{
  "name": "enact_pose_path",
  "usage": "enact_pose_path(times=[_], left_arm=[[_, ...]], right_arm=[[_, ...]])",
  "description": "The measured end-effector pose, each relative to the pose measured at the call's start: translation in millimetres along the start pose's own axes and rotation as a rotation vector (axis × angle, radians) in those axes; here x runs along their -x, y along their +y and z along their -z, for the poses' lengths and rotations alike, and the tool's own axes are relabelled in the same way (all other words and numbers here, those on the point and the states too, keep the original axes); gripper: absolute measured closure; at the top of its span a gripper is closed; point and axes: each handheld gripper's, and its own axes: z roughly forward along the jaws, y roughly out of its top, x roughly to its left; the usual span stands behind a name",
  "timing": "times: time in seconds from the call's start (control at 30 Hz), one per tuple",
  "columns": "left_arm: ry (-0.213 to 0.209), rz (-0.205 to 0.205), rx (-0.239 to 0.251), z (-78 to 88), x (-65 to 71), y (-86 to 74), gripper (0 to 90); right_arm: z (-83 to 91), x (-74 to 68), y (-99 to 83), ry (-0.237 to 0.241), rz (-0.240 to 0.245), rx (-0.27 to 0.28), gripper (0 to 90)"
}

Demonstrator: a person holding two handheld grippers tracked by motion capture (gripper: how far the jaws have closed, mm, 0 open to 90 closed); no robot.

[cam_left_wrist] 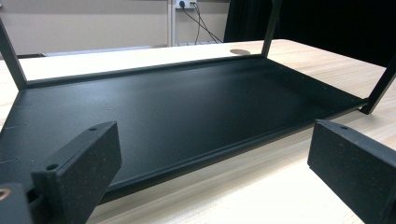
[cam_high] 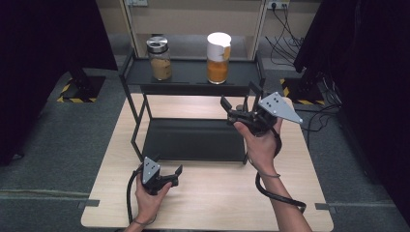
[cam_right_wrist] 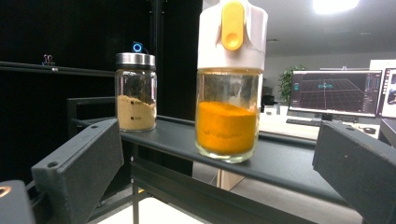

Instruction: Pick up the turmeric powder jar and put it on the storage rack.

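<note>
- The white-lid jar (cam_right_wrist: 227,88) stands on the rack's (cam_high: 193,76) top shelf, holding orange powder.
- Beside it, the metal-lid jar (cam_right_wrist: 135,92) holds tan powder.
- The right gripper (cam_right_wrist: 219,154) faces the white-lid jar, fingers spread, holding nothing.
- The left gripper (cam_high: 170,175) rests low over the table (cam_high: 212,193), fingers spread too.

High view looked down from above the table's (cam_high: 208,203) near edge. Left gripper view sat low and close, facing the rack's lower shelf (cam_left_wrist: 187,107). Right gripper view faced the upper shelf (cam_right_wrist: 289,163) closely; both shelves appeared in the high view.
</note>
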Motion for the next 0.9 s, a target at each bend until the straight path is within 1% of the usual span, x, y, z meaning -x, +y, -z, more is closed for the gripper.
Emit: enact_pose_path(times=[0.13,0.33,0.43,0.47,0.6,0.9], left_arm=[[0.000,0.000,0.001,0.1,-0.1,-0.2,2.2],[0.000,-0.001,0.000,-0.1,0.3,-0.1,2.2],[0.000,-0.001,0.000,-0.1,0.5,0.0,2.2],[0.001,0.000,0.001,-0.2,0.6,-0.1,2.2],[0.000,-0.001,0.000,-0.2,0.7,-0.1,2.2],[-0.001,-0.004,0.001,0.0,0.5,-0.1,2.2]], right_arm=[[5.6,0.5,-4.6,0.005,0.007,-0.014,2.0],[16.4,0.5,-16.8,0.010,0.018,-0.045,2.0],[19.8,0.3,-21.5,0.008,0.010,-0.053,1.9],[22.9,0.8,-26.3,0.008,0.008,-0.058,1.9],[28.7,0.8,-34.5,0.008,-0.002,-0.065,1.8],[37.1,0.4,-46.5,0.006,-0.019,-0.073,1.7]])
